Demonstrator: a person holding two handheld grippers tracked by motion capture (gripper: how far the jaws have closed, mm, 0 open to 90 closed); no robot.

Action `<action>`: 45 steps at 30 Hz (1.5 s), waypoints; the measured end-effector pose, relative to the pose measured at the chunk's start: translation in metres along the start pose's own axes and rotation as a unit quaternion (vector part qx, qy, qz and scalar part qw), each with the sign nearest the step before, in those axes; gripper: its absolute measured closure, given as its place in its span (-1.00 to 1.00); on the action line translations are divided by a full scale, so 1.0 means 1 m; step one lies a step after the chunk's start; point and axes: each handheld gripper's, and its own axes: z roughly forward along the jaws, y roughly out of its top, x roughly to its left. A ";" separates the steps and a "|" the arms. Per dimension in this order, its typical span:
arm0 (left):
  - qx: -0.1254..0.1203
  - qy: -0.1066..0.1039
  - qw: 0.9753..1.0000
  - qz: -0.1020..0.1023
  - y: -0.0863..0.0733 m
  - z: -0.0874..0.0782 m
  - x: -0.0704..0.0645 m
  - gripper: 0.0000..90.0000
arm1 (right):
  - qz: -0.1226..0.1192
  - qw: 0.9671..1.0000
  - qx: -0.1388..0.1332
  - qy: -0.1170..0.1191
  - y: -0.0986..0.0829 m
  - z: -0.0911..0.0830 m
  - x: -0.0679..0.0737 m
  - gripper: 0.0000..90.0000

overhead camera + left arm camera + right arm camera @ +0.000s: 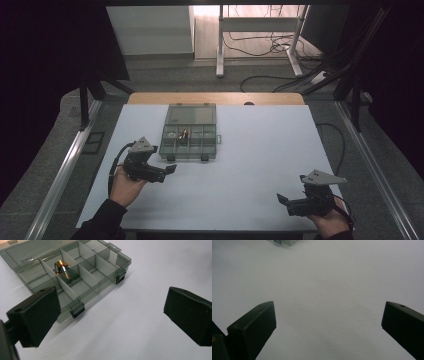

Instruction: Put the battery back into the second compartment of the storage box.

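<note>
The box (189, 134) — a clear grey organiser with its lid folded back at 12 o'clock — lies on the table (250, 150) left of centre, toward the far edge. A battery (184, 135) (copper and black) sits in one of its middle compartments; in the left gripper view it leans against a divider (62, 268). Two dark latches (77, 310) hang on the near wall of the box.

The left gripper (170, 170) hovers just beside the box, at about 7 o'clock from it, jaws spread wide with nothing between them — its own view shows them (112, 315) framing bare table and the box's near corner.

The right gripper (281, 199) is well apart, at about 5 o'clock from the box near the table's front right corner, jaws likewise wide open and empty (328, 327).
</note>
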 end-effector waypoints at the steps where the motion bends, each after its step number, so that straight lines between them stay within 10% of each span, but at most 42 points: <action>1: 0.000 0.000 1.000 0.001 -0.001 -0.001 0.000 -0.97 | 0.000 1.000 0.000 0.000 0.000 0.000 0.000 -1.00; 45: -0.036 0.016 0.998 -0.040 -0.046 -0.053 -0.004 -0.96 | 0.000 1.000 0.004 0.000 0.000 0.001 0.000 -1.00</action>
